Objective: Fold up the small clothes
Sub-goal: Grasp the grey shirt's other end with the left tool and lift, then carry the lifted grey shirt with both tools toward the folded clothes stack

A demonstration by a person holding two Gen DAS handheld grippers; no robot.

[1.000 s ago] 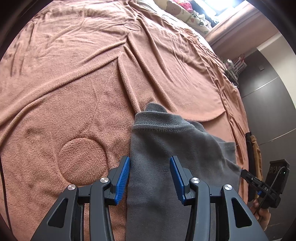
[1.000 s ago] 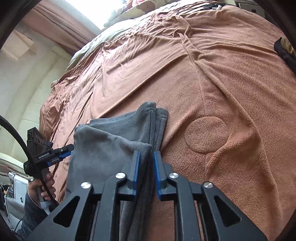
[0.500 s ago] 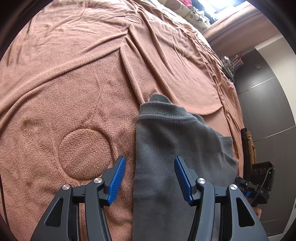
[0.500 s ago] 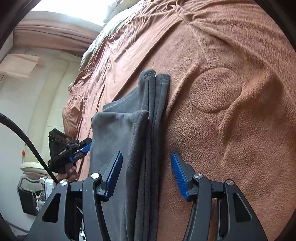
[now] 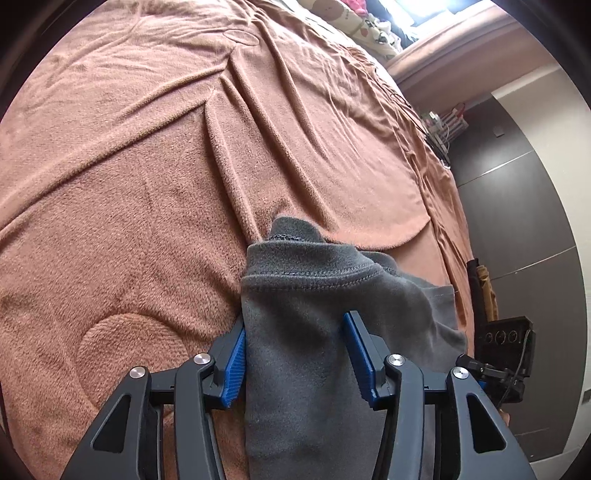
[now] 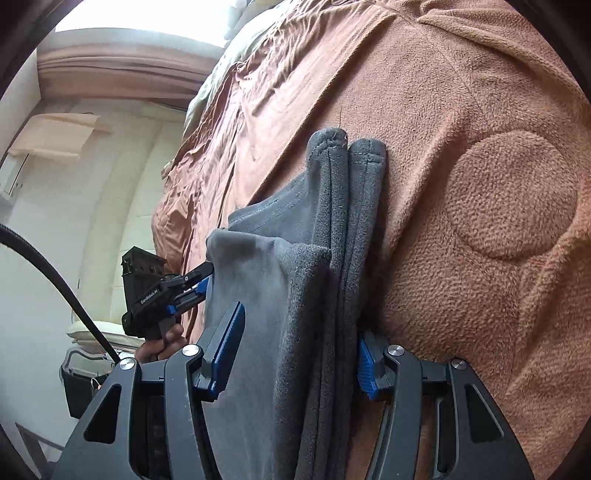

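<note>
A grey fleece garment (image 5: pixel 314 332) lies folded in several layers on a brown blanket (image 5: pixel 147 184). My left gripper (image 5: pixel 295 360) is open, its blue pads on either side of the garment's left edge, close over the cloth. My right gripper (image 6: pixel 295 354) is open too, straddling the stacked folded edges (image 6: pixel 340 258) on the garment's other side, right pad pressed low against the blanket. The left gripper also shows in the right wrist view (image 6: pixel 201 280) at the cloth's far edge. The right gripper's body shows in the left wrist view (image 5: pixel 506 362).
The blanket has long creases (image 5: pixel 229 147) and an embossed circle (image 6: pixel 509 195). Patterned bedding (image 5: pixel 365 22) lies at the head of the bed. A dark wardrobe (image 5: pixel 517 221) stands to the right, and dark and tan clothes (image 5: pixel 480 288) lie at the bed's edge.
My right gripper has opened from shut on the folded edge and dropped low around the stack. My left gripper has pushed forward over the garment's left edge.
</note>
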